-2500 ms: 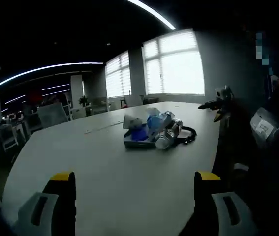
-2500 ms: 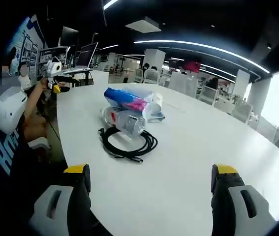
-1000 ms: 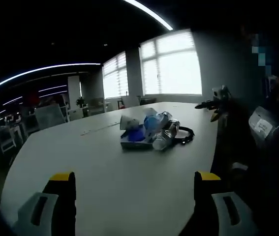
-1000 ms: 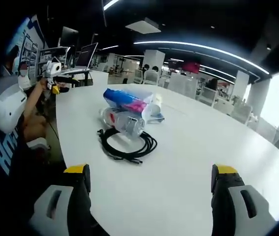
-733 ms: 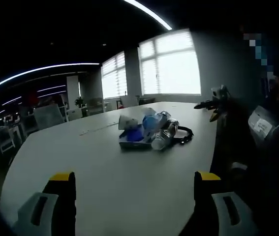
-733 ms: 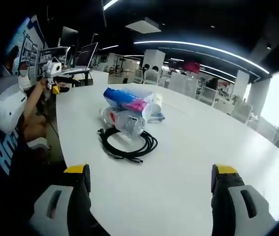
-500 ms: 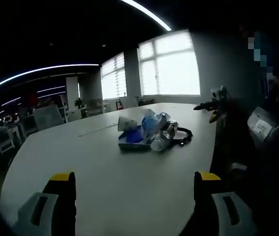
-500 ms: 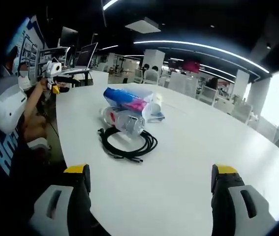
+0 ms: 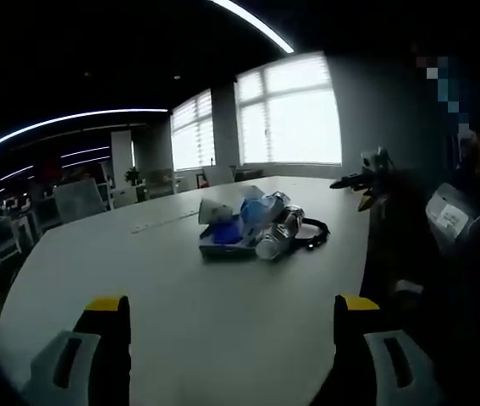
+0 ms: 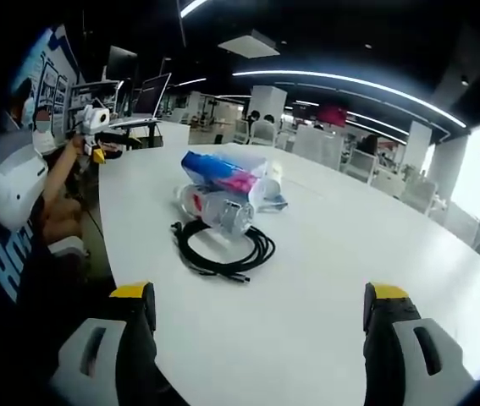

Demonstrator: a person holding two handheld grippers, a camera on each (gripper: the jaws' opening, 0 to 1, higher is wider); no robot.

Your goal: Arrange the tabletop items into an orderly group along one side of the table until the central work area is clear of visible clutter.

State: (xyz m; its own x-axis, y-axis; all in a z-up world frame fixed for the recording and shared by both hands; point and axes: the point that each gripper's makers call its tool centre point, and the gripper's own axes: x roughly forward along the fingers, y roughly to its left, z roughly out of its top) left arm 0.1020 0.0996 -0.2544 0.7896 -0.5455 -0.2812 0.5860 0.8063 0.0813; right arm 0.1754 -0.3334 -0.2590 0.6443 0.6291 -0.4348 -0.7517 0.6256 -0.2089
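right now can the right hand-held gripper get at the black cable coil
Probably yes. The right hand-held gripper is open, and bare table lies between its jaws and the black cable coil. The coil sits on the near side of the bottle, with nothing over it.

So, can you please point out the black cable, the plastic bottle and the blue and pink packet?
cable [image 10: 223,247], right gripper view, on the near side of the coil.
bottle [image 10: 214,209], right gripper view, on its clear body.
packet [image 10: 223,175], right gripper view, on its printed top face.
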